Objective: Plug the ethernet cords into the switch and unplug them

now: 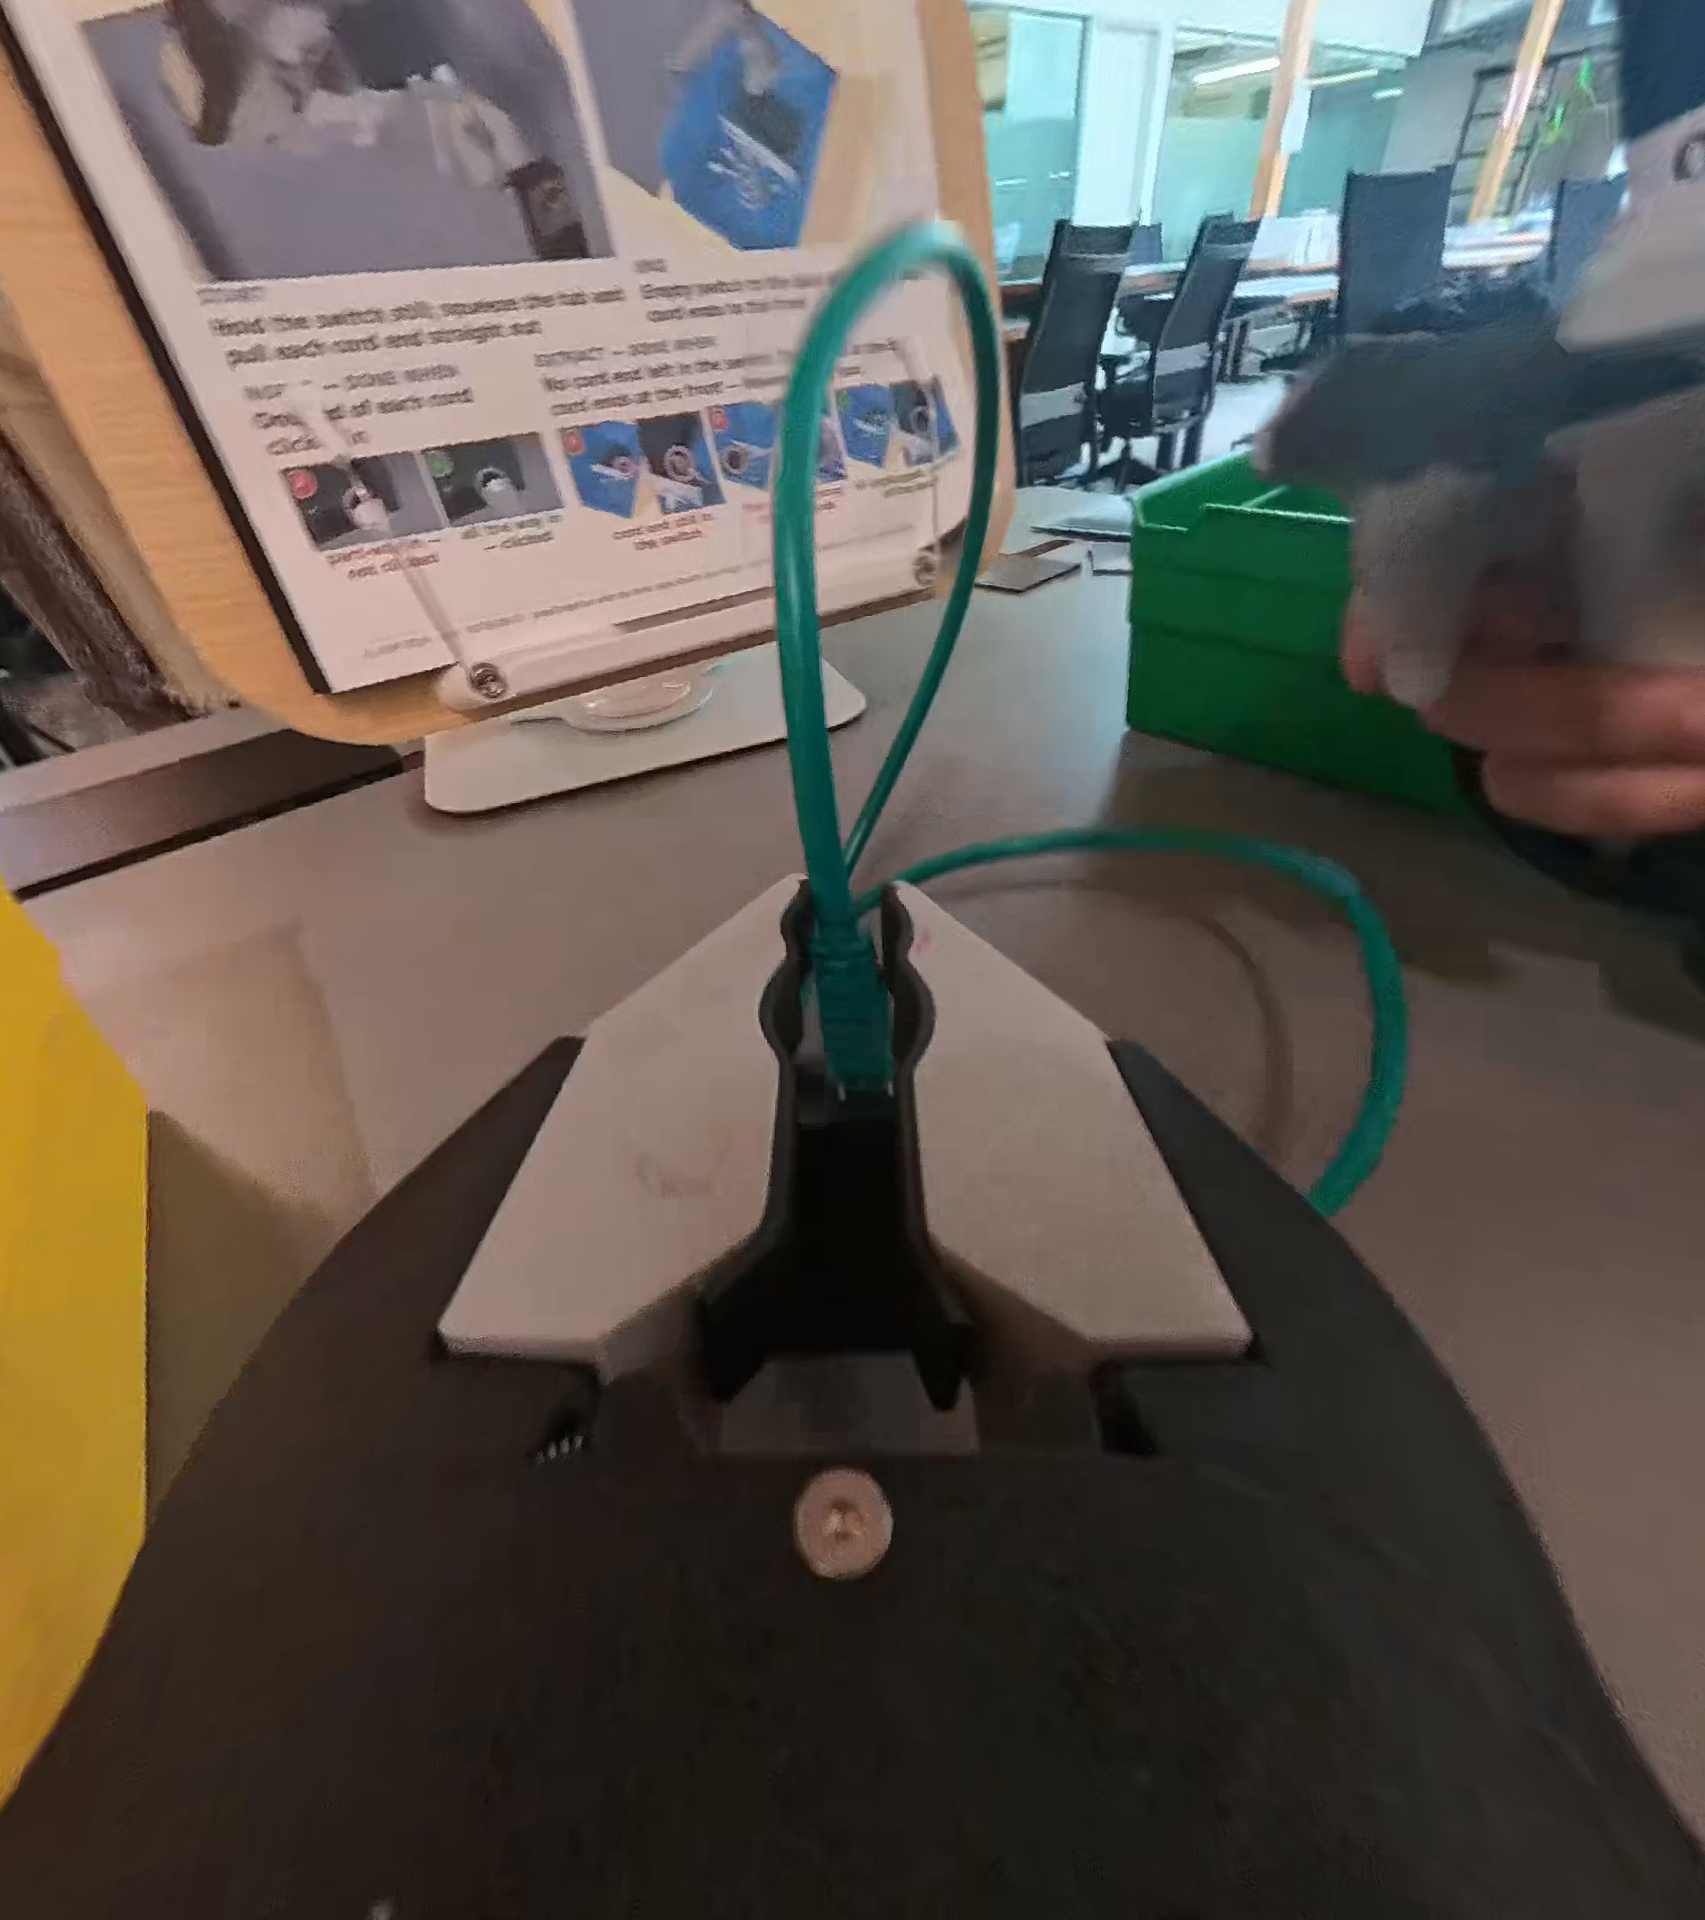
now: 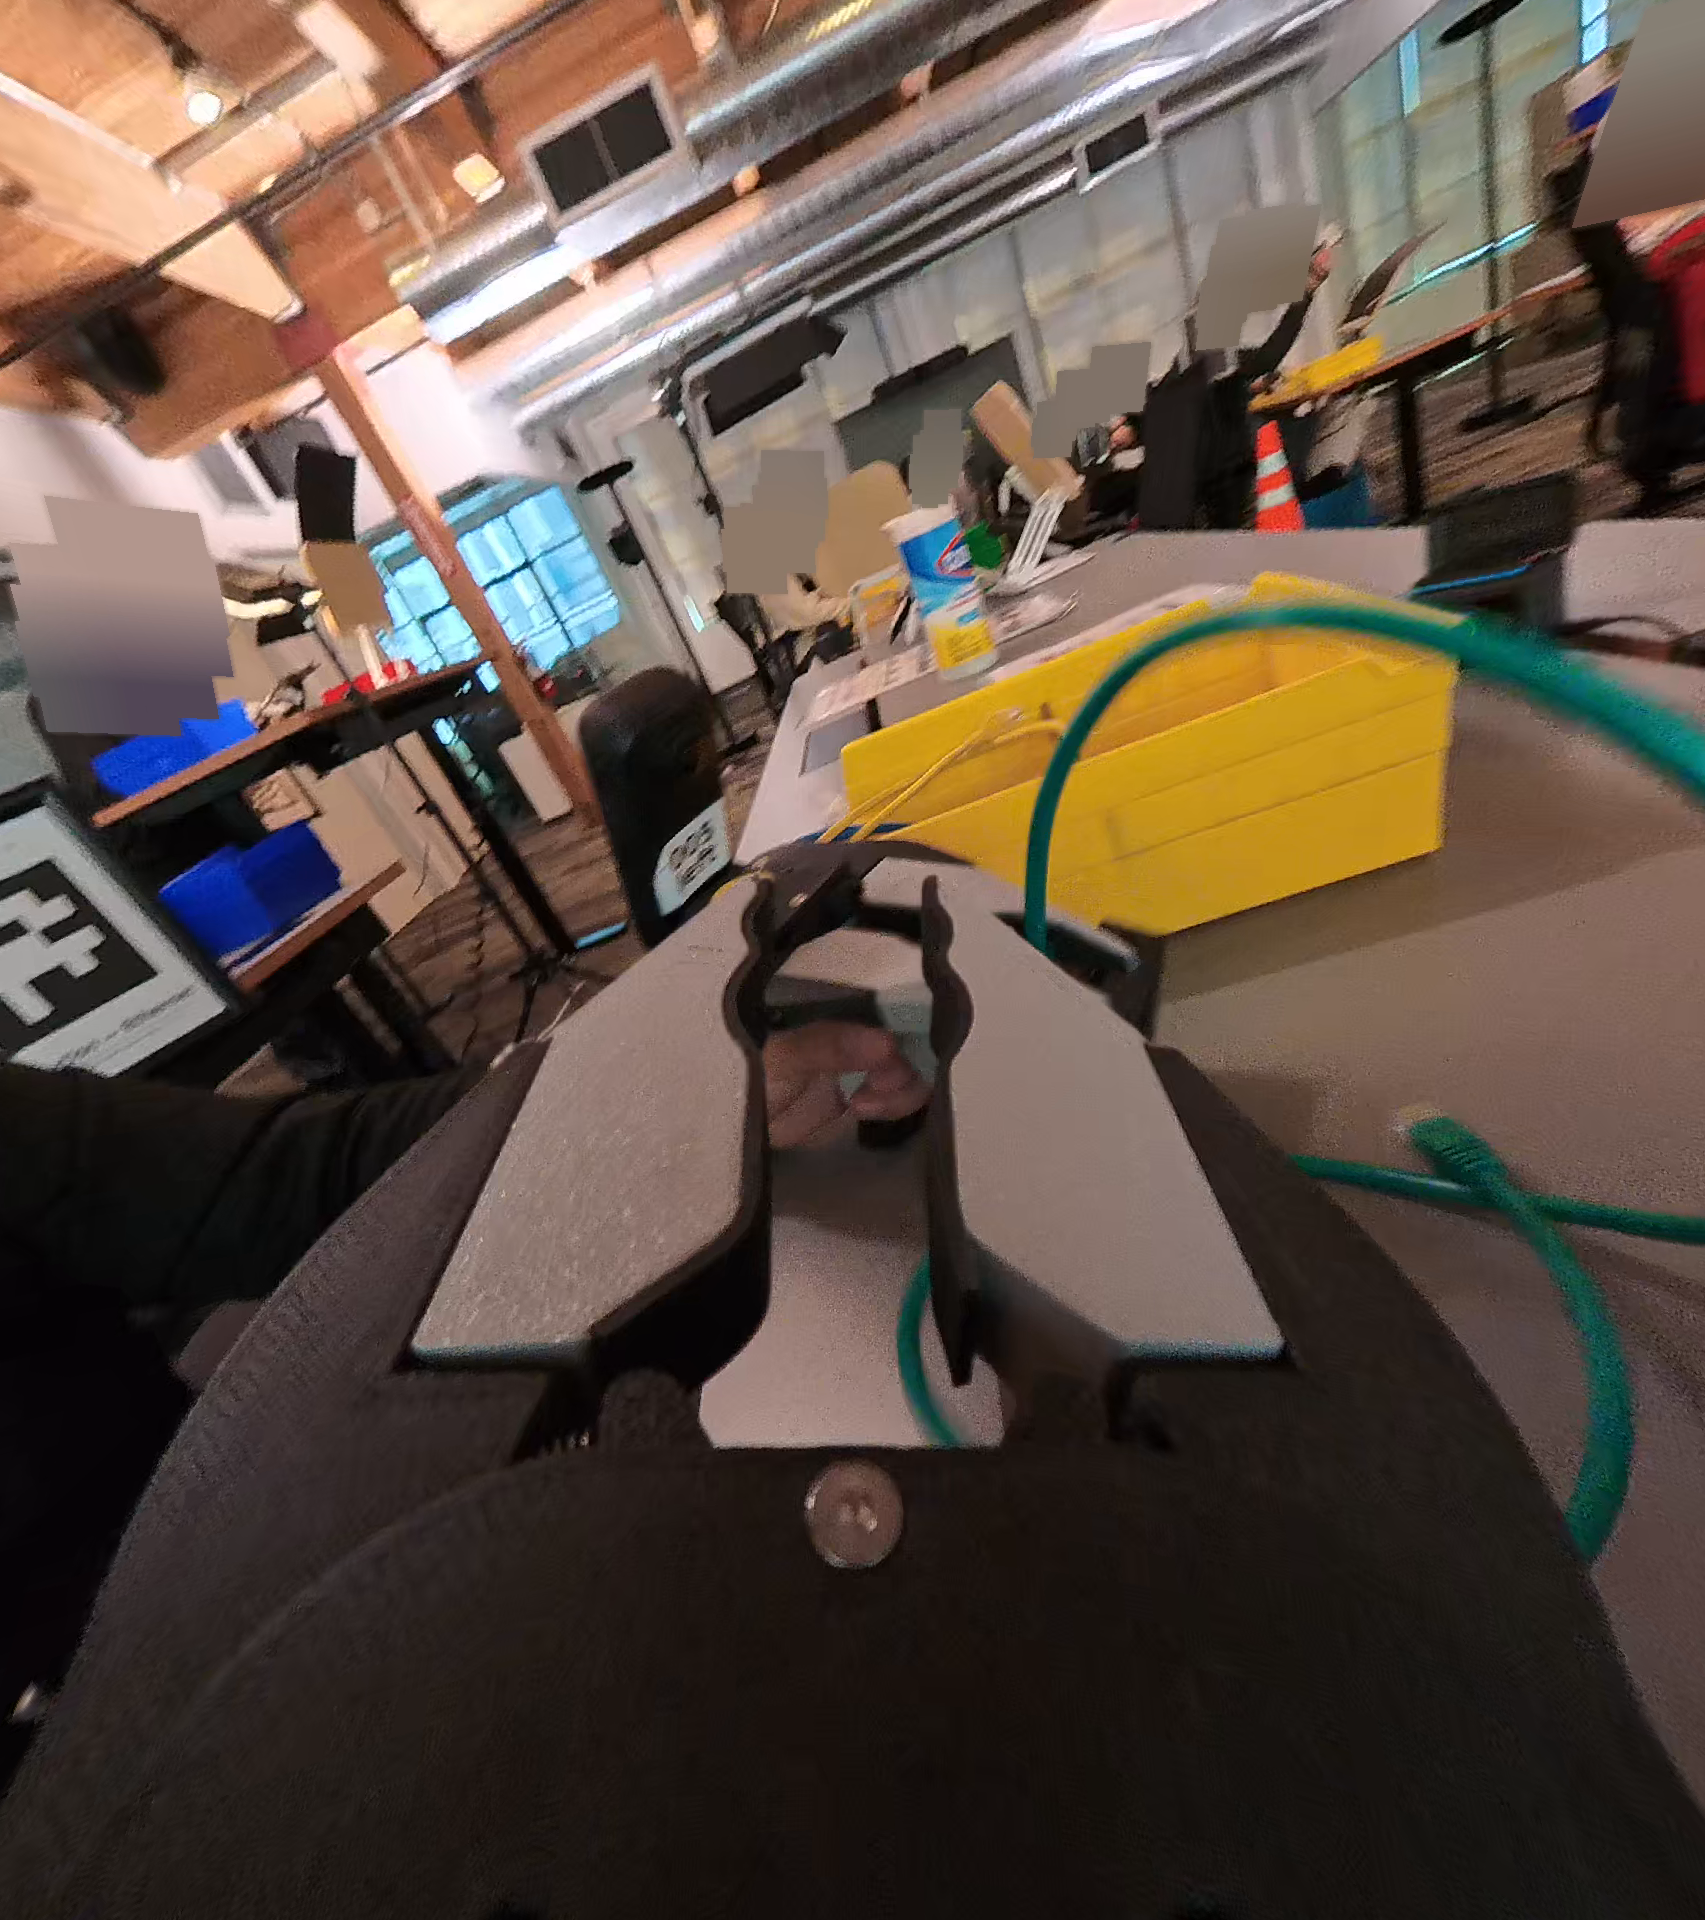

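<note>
The left gripper is clenched on the plug of a green ethernet cord, which loops up above the grey table. The right gripper stands parted, grasping nothing; a free green plug lies on the table just beside it. Farther off sit a yellow bin and a green bin. The switch cannot be made out.

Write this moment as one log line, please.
left gripper: shut on green cord | right gripper: open, empty | switch: not seen | yellow bin: behind
</note>
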{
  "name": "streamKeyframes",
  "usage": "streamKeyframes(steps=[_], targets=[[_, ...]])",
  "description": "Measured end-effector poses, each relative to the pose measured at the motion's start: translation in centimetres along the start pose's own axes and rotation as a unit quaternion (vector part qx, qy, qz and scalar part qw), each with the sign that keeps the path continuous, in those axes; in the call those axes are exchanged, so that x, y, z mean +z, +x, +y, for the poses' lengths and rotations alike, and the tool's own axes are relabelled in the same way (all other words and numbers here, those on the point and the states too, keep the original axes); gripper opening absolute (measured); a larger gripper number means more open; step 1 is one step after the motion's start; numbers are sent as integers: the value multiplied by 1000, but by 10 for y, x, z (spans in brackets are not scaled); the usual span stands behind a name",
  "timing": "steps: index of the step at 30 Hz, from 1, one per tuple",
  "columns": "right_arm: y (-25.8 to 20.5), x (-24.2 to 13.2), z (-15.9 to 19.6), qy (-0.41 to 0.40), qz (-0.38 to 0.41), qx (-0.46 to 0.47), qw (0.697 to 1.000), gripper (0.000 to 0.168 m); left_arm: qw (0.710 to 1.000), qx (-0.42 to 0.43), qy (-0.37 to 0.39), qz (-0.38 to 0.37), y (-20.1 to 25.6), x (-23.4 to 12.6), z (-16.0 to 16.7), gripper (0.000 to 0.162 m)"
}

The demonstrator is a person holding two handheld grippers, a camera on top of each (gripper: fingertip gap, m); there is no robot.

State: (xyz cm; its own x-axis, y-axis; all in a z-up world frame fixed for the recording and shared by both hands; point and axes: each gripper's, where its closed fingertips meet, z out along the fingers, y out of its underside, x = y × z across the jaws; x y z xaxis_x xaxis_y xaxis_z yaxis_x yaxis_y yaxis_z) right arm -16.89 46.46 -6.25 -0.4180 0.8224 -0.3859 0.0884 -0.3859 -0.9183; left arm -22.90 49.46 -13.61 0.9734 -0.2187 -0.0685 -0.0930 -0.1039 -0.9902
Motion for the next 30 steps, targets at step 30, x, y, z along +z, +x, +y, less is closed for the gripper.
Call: streamKeyframes(steps=[30], targets=[[20, -27, -32, 94, 81, -32, 992, 28, 987, 117, 111, -6, 25, -18, -28, 17]])
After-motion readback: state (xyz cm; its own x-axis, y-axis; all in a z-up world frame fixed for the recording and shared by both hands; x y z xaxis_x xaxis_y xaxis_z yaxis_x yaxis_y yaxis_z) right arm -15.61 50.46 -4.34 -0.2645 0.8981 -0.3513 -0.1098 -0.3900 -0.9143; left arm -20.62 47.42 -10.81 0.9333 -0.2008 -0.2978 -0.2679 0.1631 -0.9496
